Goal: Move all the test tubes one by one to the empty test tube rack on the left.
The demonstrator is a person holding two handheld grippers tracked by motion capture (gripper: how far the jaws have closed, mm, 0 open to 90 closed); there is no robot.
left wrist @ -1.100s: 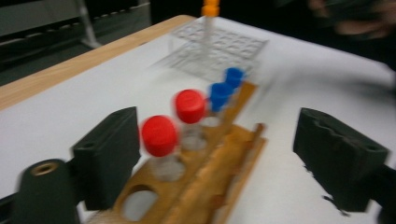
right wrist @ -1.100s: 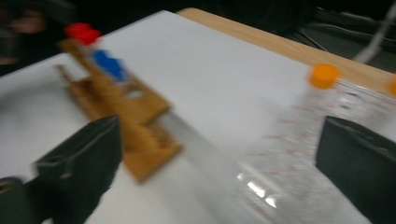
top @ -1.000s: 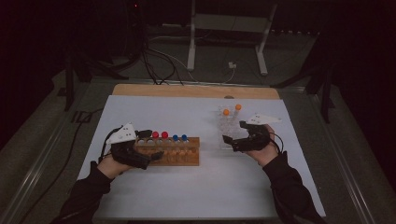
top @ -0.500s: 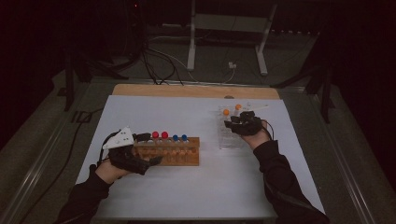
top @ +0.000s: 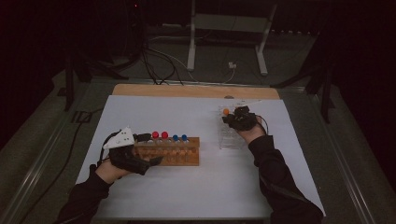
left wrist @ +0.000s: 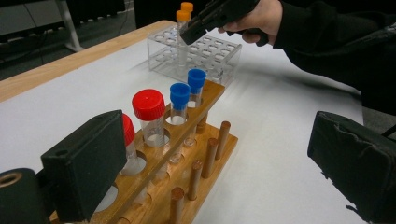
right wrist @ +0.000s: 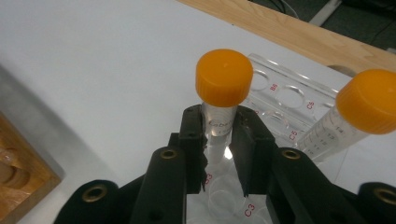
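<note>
My right gripper [right wrist: 219, 135] has just closed its jaws and is shut on an orange-capped tube [right wrist: 224, 77], just under the cap. The tube stands in the clear rack [right wrist: 280, 98] with a second orange-capped tube [right wrist: 366, 100] beside it. In the high view the right gripper [top: 233, 119] is over the clear rack's [top: 229, 137] far end. My left gripper [left wrist: 219, 168] stands open, its jaws wide on either side of the wooden rack's [left wrist: 212, 93] near end. That rack holds two red-capped tubes [left wrist: 148, 105] and two blue-capped tubes [left wrist: 180, 95].
Both racks stand on a white sheet [top: 205, 186] over the table, the wooden rack [top: 170, 151] left of centre. A bare wooden strip [top: 196, 91] runs along the far edge. Cables and a metal stand [top: 224, 28] lie beyond the table.
The right gripper moved left from beside the clear rack to over it, and its jaws closed on the orange-capped tube. The left hand stayed put.
</note>
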